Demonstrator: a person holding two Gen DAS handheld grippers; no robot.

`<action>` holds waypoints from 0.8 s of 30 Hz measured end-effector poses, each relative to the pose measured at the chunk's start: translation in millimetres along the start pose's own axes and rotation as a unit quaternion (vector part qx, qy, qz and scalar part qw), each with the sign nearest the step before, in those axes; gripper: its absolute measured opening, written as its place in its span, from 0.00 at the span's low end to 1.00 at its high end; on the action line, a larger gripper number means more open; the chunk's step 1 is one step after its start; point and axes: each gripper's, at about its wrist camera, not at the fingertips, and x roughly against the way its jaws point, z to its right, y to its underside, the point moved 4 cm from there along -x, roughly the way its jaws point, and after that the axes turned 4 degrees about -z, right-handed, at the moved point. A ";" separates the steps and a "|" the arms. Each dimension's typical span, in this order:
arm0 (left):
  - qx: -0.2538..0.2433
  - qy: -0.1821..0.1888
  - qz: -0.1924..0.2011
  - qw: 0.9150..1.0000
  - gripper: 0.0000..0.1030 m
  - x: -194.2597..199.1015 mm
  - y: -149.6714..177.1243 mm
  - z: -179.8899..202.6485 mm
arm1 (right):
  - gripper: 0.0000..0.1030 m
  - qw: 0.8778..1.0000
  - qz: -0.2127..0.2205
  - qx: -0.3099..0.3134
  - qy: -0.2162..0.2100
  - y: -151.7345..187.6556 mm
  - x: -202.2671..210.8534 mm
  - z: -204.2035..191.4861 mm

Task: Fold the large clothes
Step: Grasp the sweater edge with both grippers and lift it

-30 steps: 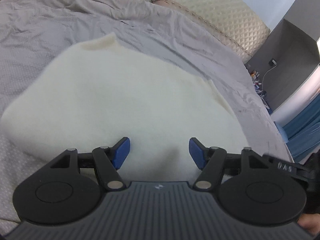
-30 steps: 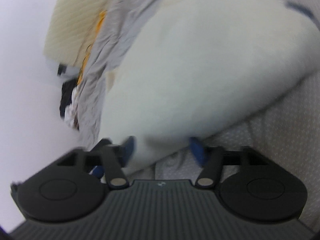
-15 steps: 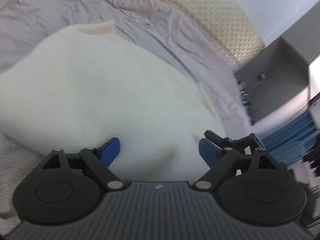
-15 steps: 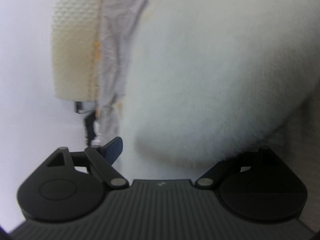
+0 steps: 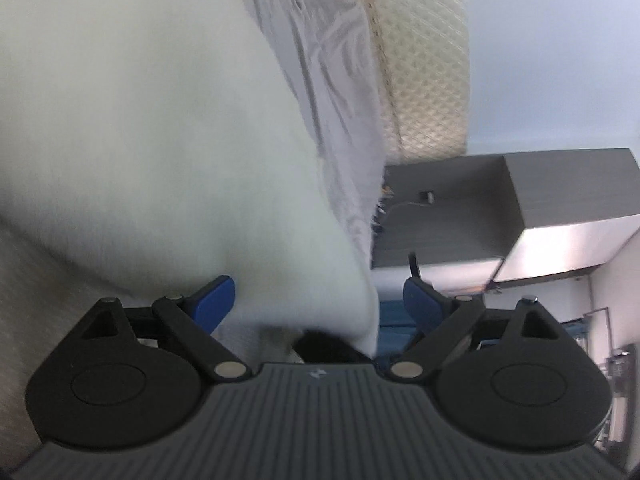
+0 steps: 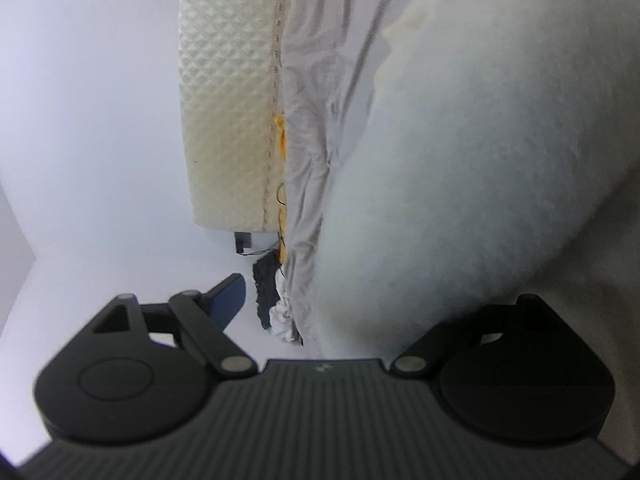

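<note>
A large cream-white knit garment [image 5: 152, 128] lies on a bed with a grey sheet [image 5: 336, 80]. Both views are rolled almost sideways. My left gripper [image 5: 316, 300] is open, its blue fingers wide apart, with a corner edge of the garment lying between them. In the right wrist view the garment [image 6: 480, 160] fills the right side. My right gripper [image 6: 332, 304] is open; its left blue finger [image 6: 228, 296] shows, while the right finger is hidden under the garment's edge.
A cream quilted headboard [image 5: 424, 60] [image 6: 228, 100] runs along the bed's far edge. A grey cabinet [image 5: 460, 208] and blue fabric [image 5: 394, 324] stand beside the bed. Orange cloth [image 6: 282, 144] and dark and white clothes [image 6: 276, 300] lie by the headboard.
Both grippers have rolled sideways and moved in to the garment's edge. The left jaws have opened wider around its corner. The right finger has slid under the cloth.
</note>
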 end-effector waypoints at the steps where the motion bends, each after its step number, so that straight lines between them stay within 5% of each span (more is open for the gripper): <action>1: -0.002 -0.003 -0.006 1.000 0.91 -4.9 2.3 0.0 | 0.88 1.000 0.000 0.000 -0.003 -2.9 -3.7 -0.6; 7: 0.003 -0.030 -0.057 0.998 0.91 -40.8 10.3 -7.4 | 0.88 0.999 0.002 -0.006 -0.036 -11.3 -8.8 -2.6; 12: 0.070 -0.058 0.035 0.995 0.91 -30.0 -15.6 -34.2 | 0.88 0.999 0.000 -0.012 -0.037 -12.3 -9.3 1.6; 17: 0.161 -0.054 0.121 0.978 0.88 -2.2 -26.2 -63.0 | 0.88 0.999 0.007 -0.024 -0.031 -6.0 -2.8 10.0; 24: 0.141 -0.113 0.155 0.971 0.63 -0.7 -29.0 -57.6 | 0.84 0.998 0.026 0.004 0.052 9.1 14.1 11.0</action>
